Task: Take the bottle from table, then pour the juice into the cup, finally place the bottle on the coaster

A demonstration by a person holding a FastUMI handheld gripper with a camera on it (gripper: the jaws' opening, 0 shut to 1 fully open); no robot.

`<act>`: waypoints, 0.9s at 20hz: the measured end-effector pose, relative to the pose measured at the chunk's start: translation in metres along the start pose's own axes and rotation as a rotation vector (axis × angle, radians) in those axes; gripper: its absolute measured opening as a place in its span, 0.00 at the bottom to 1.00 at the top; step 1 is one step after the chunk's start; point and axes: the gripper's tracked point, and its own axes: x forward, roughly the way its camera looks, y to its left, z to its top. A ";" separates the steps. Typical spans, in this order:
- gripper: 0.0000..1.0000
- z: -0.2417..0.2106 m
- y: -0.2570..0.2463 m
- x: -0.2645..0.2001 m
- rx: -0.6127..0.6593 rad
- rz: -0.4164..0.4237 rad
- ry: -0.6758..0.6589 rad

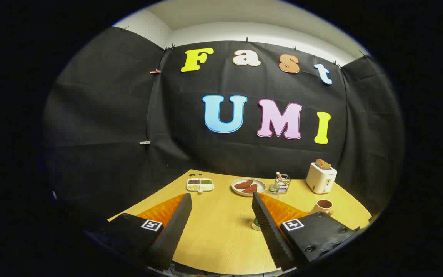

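We see the bottle (273, 189) standing upright toward the far side of the table (221, 234), a small clear one with a pale cap. It is just beyond the tip of the right finger, a little to its outer side, and apart from it. Taking the bottle as our landmark, the plate (248, 186) with two dark reddish pieces lies just beside it on the left, and a small wire rack (282, 182) stands touching or nearly touching it on the right. Farther right of the bottle and a little behind it sits a white toaster (321, 177) with bread in its slot. The cup (323, 207), a pale mug with a dark inside, stands nearer to us than the bottle and to its right, outside the right finger. The coaster (256, 224), a small round greenish thing, lies well nearer than the bottle, partly hidden behind the right finger on its inner side. Well to the left of the bottle, past the plate, lies a white divided tray (199, 184) with dark and green fillings.

Our gripper (221, 200) hangs above the near part of the table with its fingers (175, 227) spread wide. Bare wood shows between them, and they touch none of these things.
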 end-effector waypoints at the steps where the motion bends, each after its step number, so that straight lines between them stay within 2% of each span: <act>1: 0.97 -0.004 -0.001 0.001 -0.003 0.004 0.011; 12: 0.97 -0.010 0.002 0.010 0.030 0.048 0.031; 18: 0.97 -0.011 -0.003 0.020 0.038 0.031 0.025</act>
